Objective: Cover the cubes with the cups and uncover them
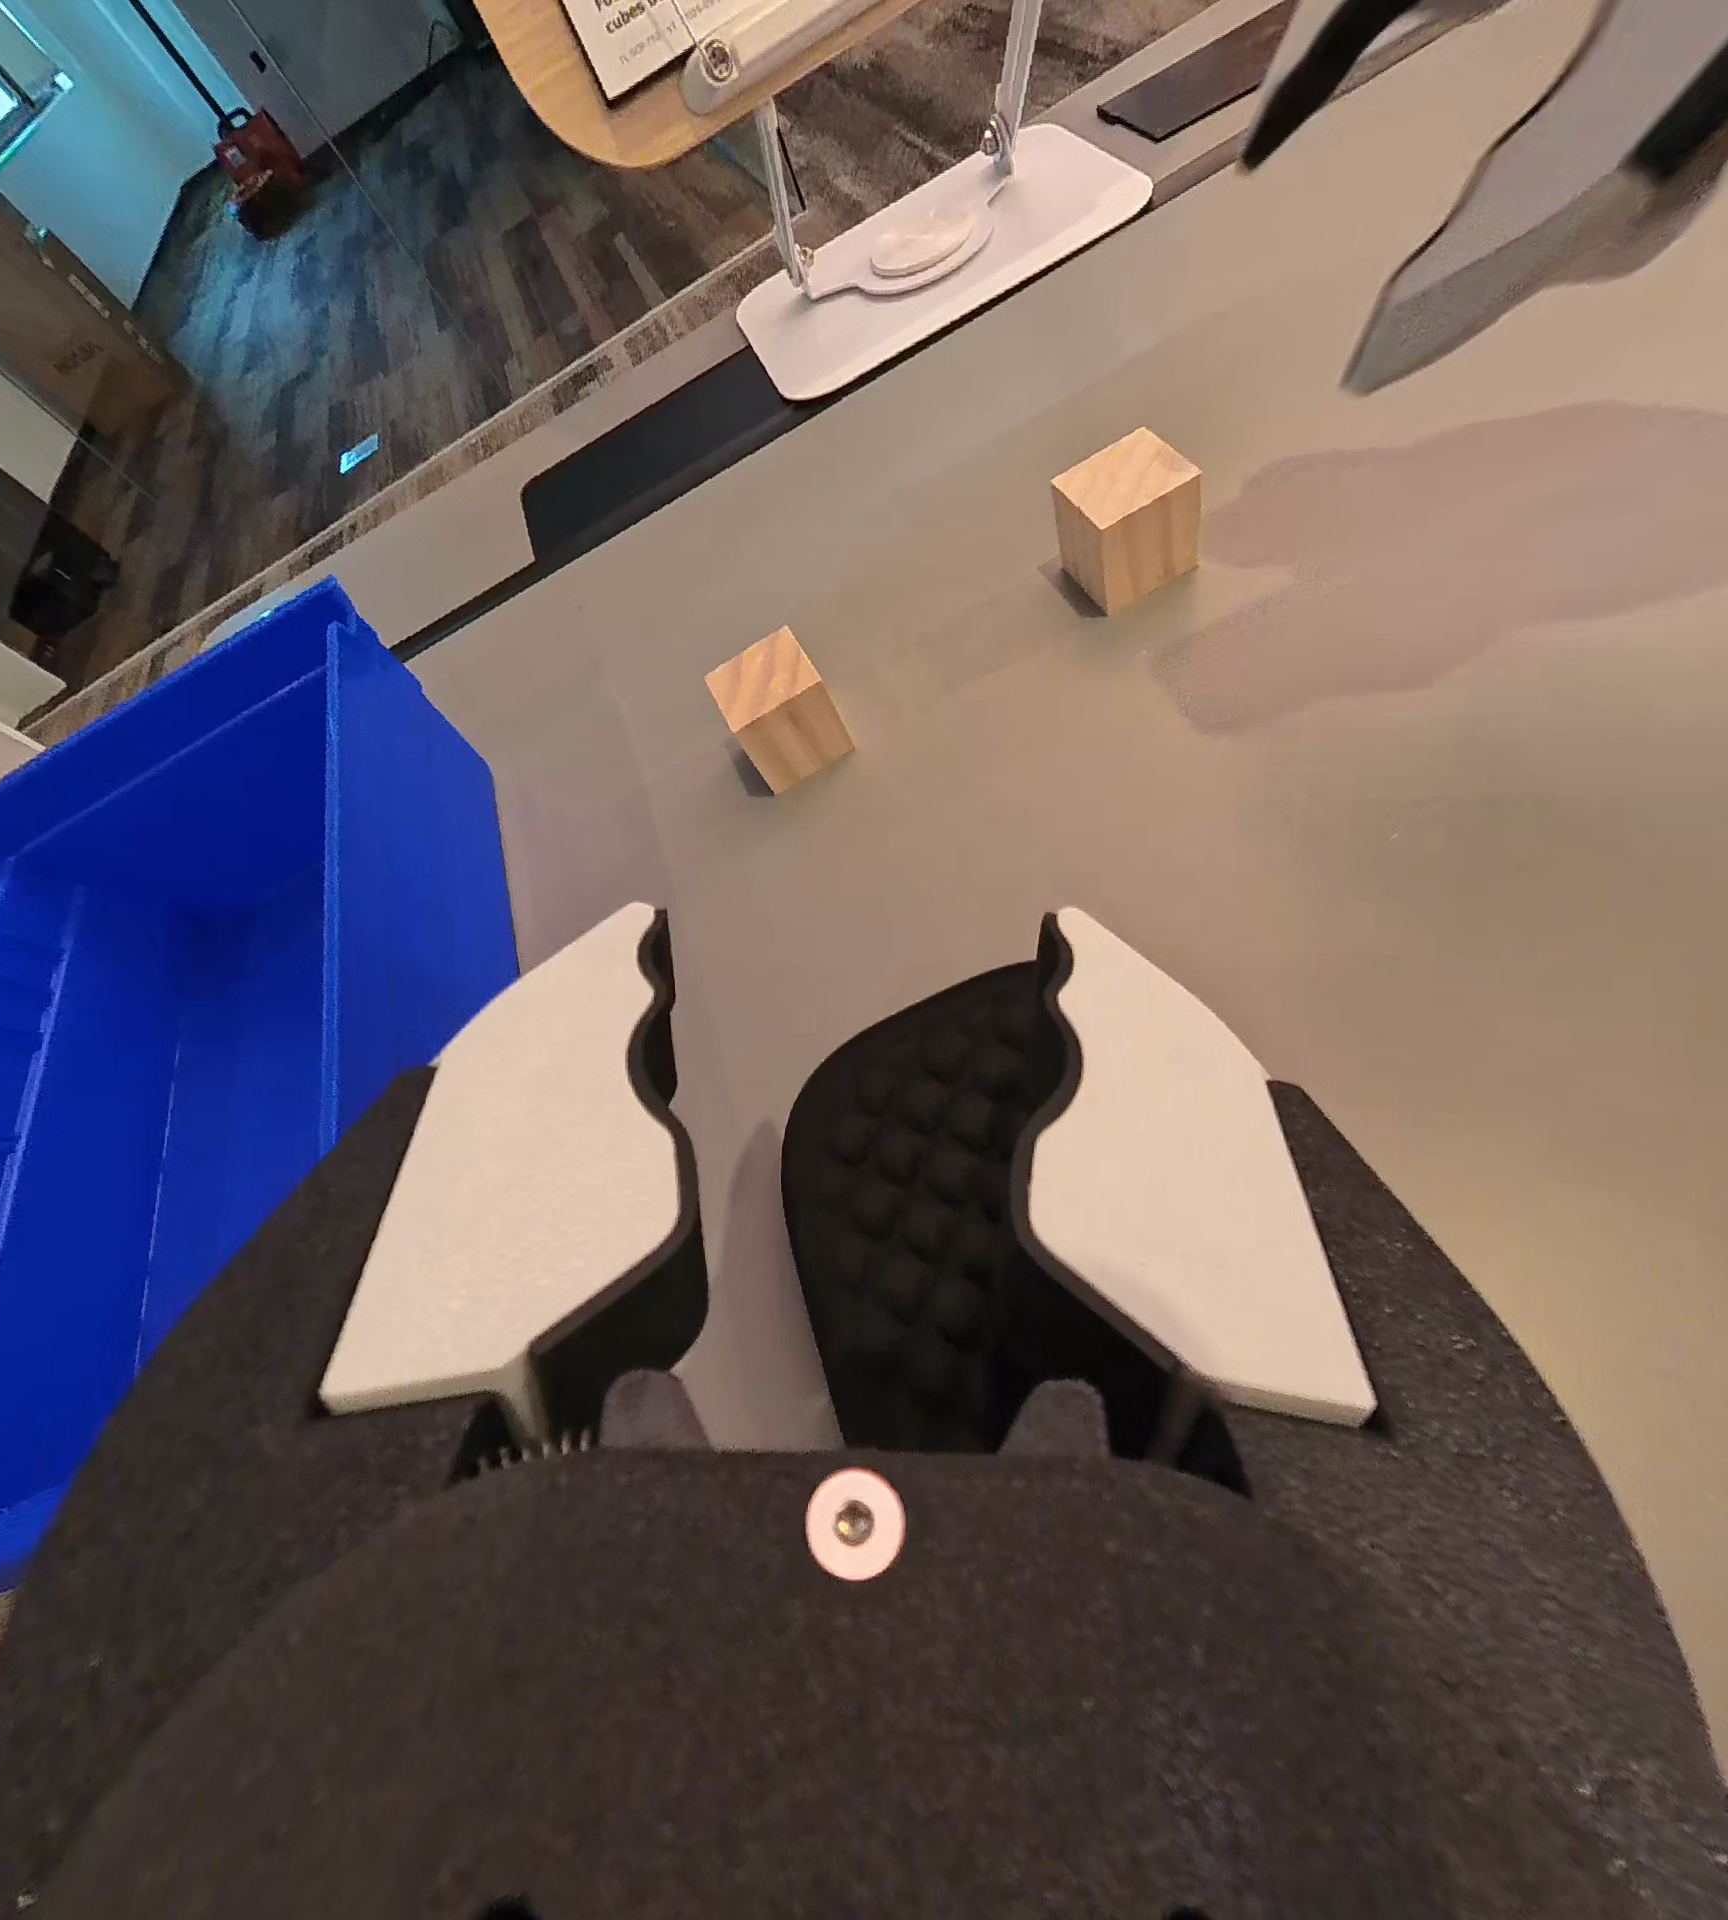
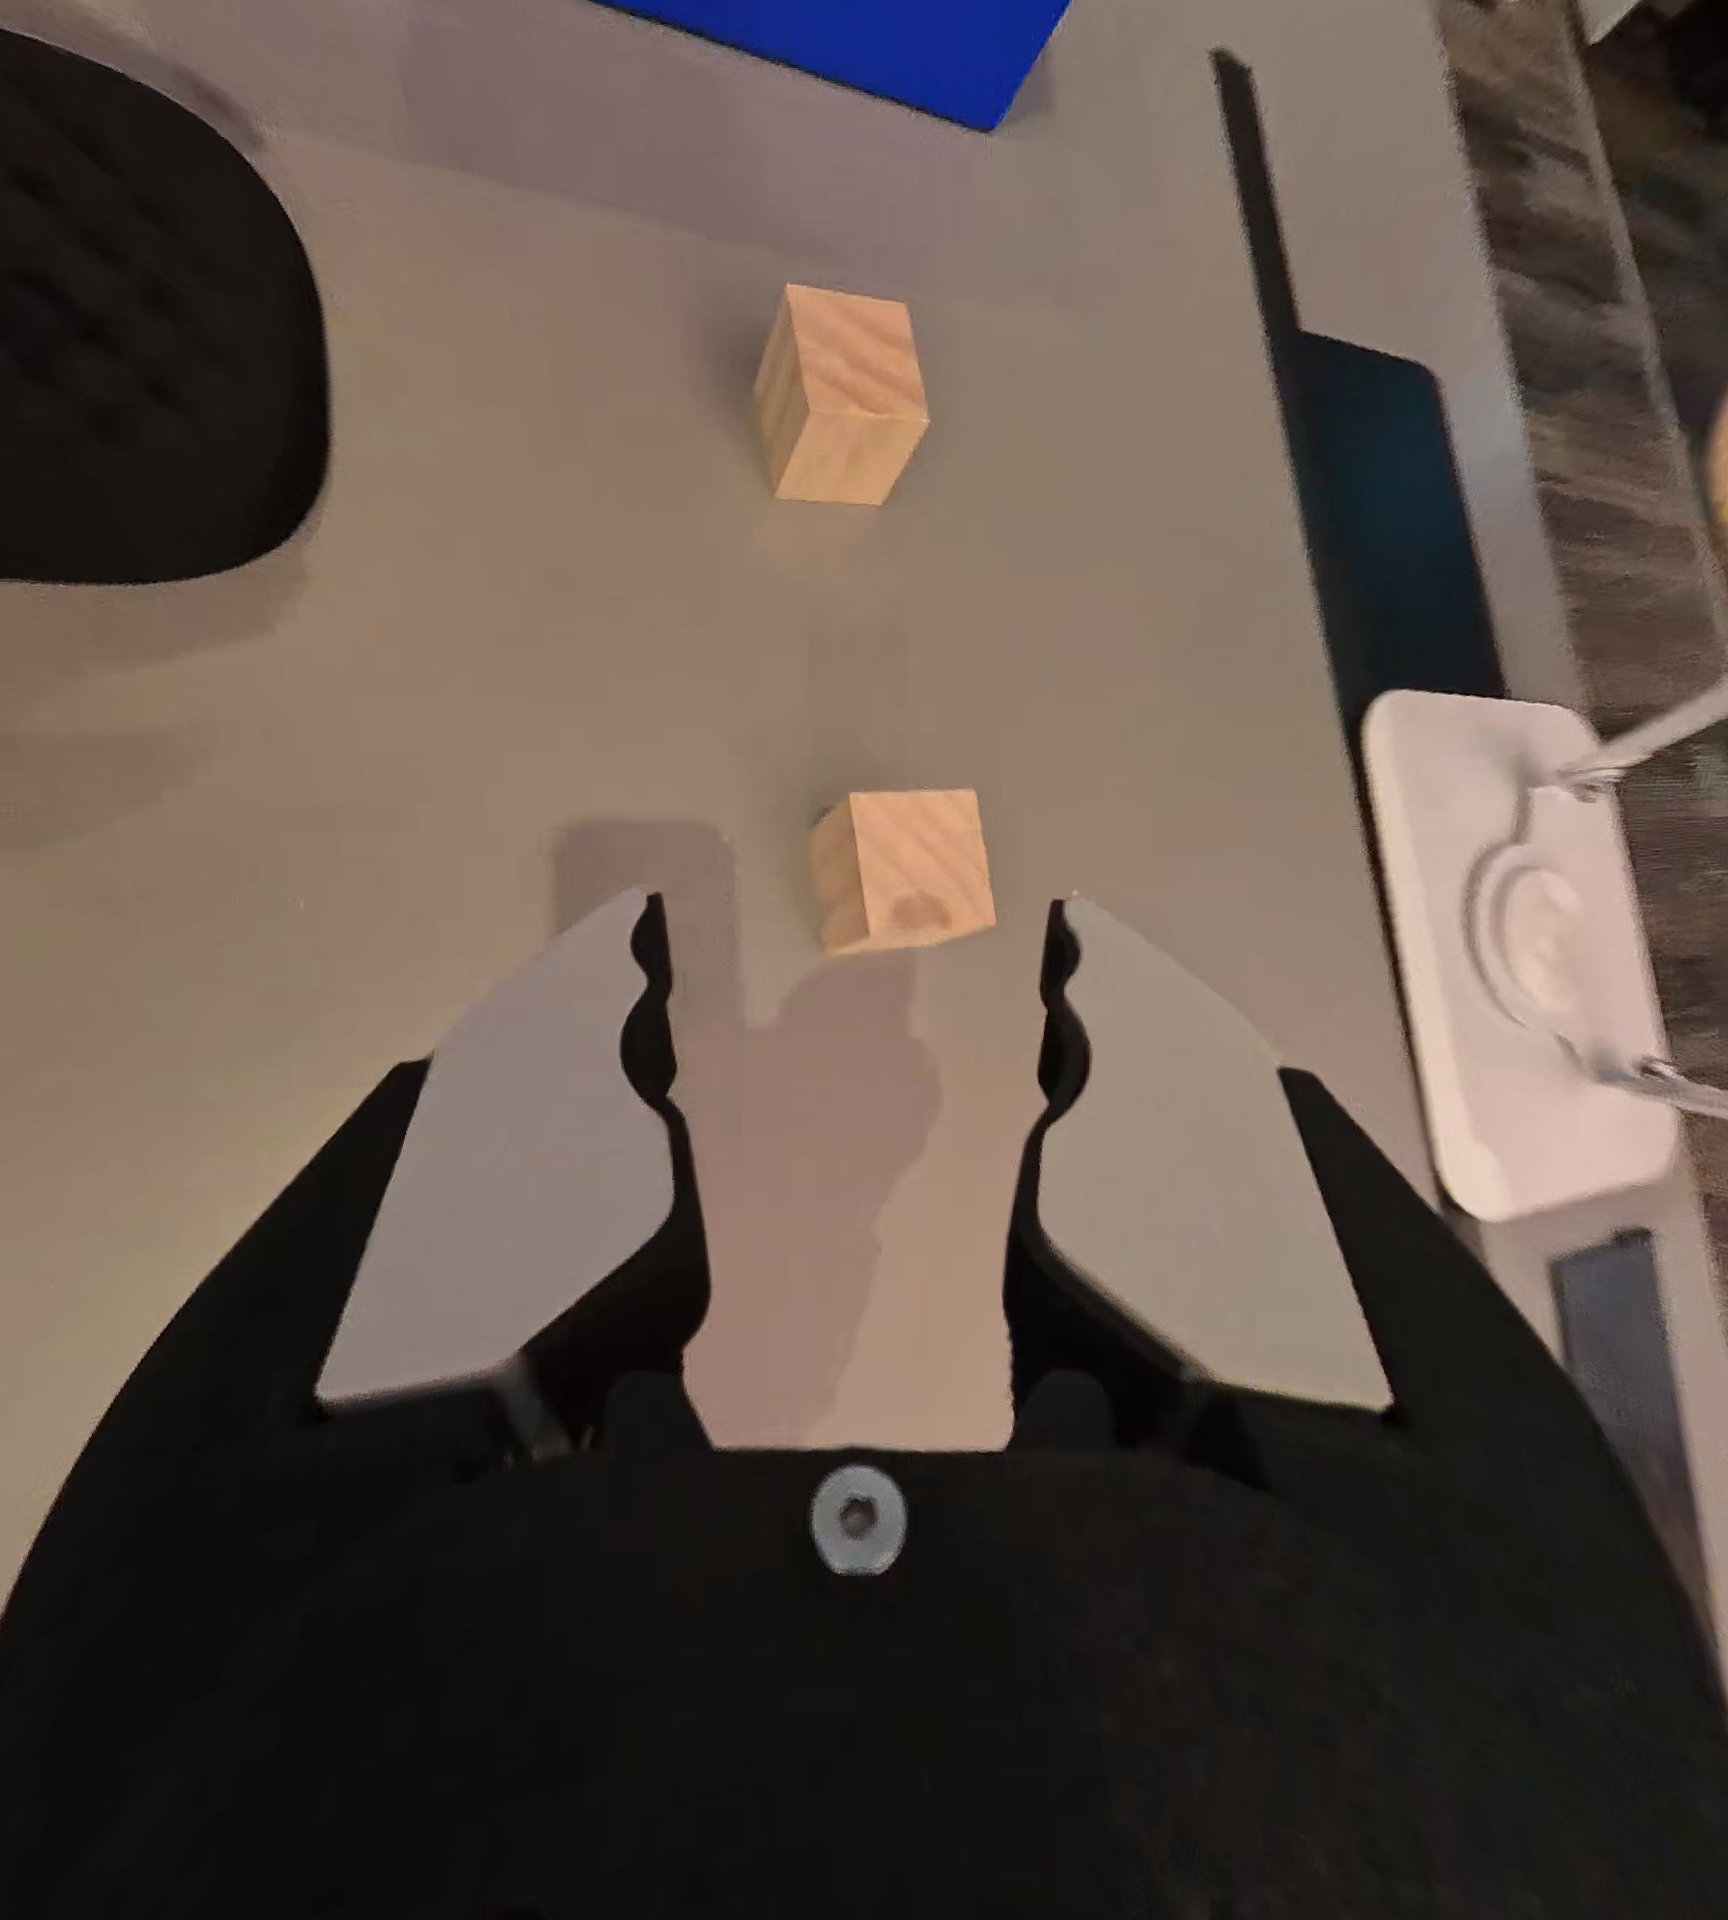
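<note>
Plainly, both views: two wooden cubes stand apart, uncovered, on the grey desk.
Left gripper: fingers spread, empty, near cube ahead, far cube beyond.
Right gripper: fingers spread, empty, just short of a cube.
Left view only: blue bin's inside.
Right view only: knot mark on the cube face.
Cups: unseen.

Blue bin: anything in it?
Cannot tell fully. The blue bin shows bare inner walls and floor in the left wrist view; its near end is cut off.

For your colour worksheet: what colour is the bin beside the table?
Bright blue bin, clearest in the left wrist view.
</note>
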Motion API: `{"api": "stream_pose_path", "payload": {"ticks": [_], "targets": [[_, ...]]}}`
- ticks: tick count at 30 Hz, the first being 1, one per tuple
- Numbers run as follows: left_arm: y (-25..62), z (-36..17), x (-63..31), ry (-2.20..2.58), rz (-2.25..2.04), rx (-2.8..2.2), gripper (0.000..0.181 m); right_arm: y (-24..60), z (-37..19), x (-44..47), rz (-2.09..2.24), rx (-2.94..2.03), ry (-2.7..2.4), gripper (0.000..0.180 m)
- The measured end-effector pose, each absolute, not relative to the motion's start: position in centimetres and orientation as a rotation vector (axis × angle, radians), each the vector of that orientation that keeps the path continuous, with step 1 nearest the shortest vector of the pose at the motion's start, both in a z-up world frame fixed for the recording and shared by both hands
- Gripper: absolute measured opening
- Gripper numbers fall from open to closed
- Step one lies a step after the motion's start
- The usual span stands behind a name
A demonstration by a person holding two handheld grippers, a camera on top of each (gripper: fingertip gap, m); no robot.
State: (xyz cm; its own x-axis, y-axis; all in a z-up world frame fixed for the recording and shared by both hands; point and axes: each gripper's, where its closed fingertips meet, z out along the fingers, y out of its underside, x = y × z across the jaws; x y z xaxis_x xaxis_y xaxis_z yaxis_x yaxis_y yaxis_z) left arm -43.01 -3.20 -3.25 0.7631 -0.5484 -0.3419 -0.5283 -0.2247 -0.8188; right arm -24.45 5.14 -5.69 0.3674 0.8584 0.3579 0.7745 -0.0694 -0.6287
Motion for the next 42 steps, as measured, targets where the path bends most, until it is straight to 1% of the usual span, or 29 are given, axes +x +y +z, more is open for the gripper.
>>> {"api": "stream_pose_path", "payload": {"ticks": [4, 8, 13, 16, 17, 18, 22, 24, 26, 29, 32, 34, 36, 39, 42], "targets": [[-3.6, -3.5, -43.2, 0.825, -0.024, -1.884, 0.066, 7.8, -9.0, -25.2, 0.171, -1.947, -1.466, 0.069], [-3.8, -3.6, -43.4, 0.81, -0.044, -1.891, 0.067, 9.0, -10.5, -25.8, 0.249, -1.998, -1.465, 0.069], [-4.0, -3.9, -43.0, 0.818, -0.06, -1.896, 0.066, 10.0, -12.9, -25.4, 0.24, -2.072, -1.476, 0.067], [-4.2, -4.0, -42.6, 0.83, -0.074, -1.894, 0.066, 9.8, -14.1, -25.6, 0.325, -2.099, -1.462, 0.056], [-4.2, -4.1, -42.4, 0.835, -0.082, -1.895, 0.066, 9.8, -14.2, -25.7, 0.358, -2.097, -1.44, 0.048], [-4.3, -4.1, -42.3, 0.837, -0.086, -1.896, 0.066, 9.6, -14.1, -26.0, 0.4, -2.092, -1.425, 0.045], [-4.5, -4.5, -42.3, 0.838, -0.102, -1.901, 0.066, 9.1, -13.8, -25.6, 0.397, -2.095, -1.373, 0.044], [-4.6, -4.8, -42.3, 0.839, -0.117, -1.905, 0.066, 8.5, -12.7, -25.4, 0.378, -2.071, -1.348, 0.044], [-4.6, -5.1, -42.3, 0.843, -0.124, -1.91, 0.066, 7.4, -10.7, -24.9, 0.333, -2.033, -1.318, 0.045], [-4.6, -5.6, -42.5, 0.855, -0.131, -1.917, 0.066, 4.9, -5.4, -23.1, 0.255, -1.948, -1.215, 0.044], [-4.4, -5.8, -42.7, 0.861, -0.14, -1.918, 0.066, 1.7, 1.6, -18.6, 0.162, -1.866, -1.038, 0.045], [-4.1, -5.8, -42.6, 0.866, -0.142, -1.918, 0.065, -0.5, 6.0, -13.5, 0.084, -1.826, -0.877, 0.045], [-3.9, -5.8, -42.5, 0.875, -0.142, -1.917, 0.065, -2.9, 9.0, -6.9, 0.021, -1.819, -0.693, 0.044], [-3.9, -5.6, -42.2, 0.879, -0.148, -1.905, 0.065, -6.8, 10.0, 5.9, -0.137, -1.871, -0.363, 0.045], [-4.0, -5.7, -41.9, 0.882, -0.165, -1.9, 0.065, -11.0, 6.4, 16.8, -0.193, -2.011, -0.08, 0.045]]}}
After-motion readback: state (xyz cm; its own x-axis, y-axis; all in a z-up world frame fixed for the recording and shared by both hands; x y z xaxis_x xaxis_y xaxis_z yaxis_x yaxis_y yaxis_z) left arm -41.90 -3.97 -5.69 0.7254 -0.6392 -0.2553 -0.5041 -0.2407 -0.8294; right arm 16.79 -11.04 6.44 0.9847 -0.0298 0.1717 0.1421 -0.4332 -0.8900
